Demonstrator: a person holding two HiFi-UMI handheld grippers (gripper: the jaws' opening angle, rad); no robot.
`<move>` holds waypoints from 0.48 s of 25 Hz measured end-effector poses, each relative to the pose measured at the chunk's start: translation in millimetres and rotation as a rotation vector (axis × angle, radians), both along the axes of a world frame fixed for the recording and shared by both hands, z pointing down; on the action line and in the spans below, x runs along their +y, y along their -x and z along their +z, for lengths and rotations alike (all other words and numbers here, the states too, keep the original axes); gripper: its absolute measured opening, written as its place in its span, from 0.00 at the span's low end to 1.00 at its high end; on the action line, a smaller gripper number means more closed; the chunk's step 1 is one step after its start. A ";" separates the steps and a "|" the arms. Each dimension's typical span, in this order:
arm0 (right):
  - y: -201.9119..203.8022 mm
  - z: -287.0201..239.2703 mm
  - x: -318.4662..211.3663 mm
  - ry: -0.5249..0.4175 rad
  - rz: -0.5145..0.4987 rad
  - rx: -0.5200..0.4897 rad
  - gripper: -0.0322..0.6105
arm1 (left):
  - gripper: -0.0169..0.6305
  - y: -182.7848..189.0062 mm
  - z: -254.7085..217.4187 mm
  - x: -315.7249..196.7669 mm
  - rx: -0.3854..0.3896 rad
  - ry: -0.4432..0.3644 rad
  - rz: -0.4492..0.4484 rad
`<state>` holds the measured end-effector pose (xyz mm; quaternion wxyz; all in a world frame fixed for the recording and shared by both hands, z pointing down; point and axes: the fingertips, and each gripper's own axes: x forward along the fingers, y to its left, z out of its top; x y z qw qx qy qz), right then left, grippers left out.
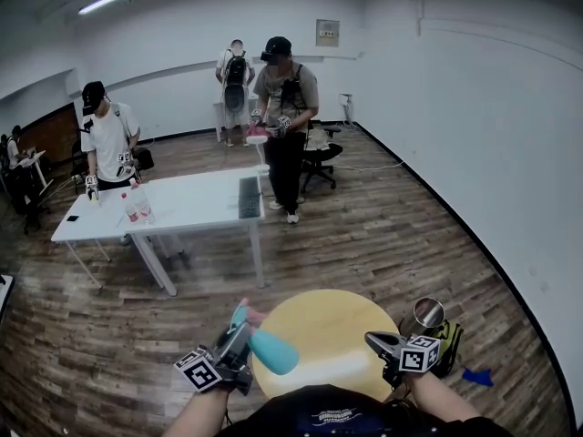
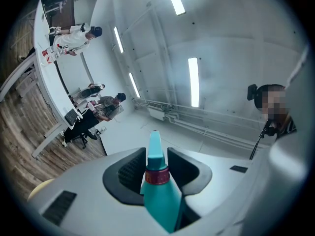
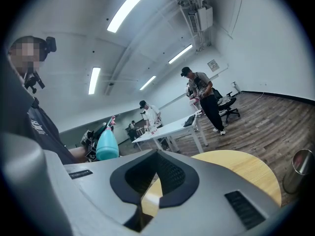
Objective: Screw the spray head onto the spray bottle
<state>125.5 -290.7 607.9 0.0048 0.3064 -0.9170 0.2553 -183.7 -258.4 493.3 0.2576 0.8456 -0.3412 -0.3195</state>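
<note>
Left gripper [image 2: 156, 155] clamps smooth teal spray bottle [image 2: 160, 200] between ribbed jaws.

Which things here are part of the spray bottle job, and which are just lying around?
Job: teal spray bottle, spray head sitting on it, left gripper clamped on the bottle, right gripper shut and empty.
Lying about: round yellow table, metal container, green bag, white table, office chair.

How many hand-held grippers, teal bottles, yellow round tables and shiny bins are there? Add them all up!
Hand-held grippers: 2 (left hand-held gripper, right hand-held gripper)
Teal spray bottle: 1
Yellow round table: 1
Shiny bin: 1
Total: 5
</note>
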 end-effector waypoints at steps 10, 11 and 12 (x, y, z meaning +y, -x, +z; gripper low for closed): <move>-6.1 0.4 2.2 0.004 0.007 -0.005 0.07 | 0.26 -5.8 -3.5 1.2 -0.004 -0.005 0.009; -6.2 0.1 1.8 0.004 0.007 -0.005 0.07 | 0.26 -5.6 -3.6 0.7 -0.002 -0.003 0.008; -6.1 0.1 1.3 0.004 0.006 -0.005 0.07 | 0.26 -5.5 -3.4 0.3 -0.001 -0.002 0.008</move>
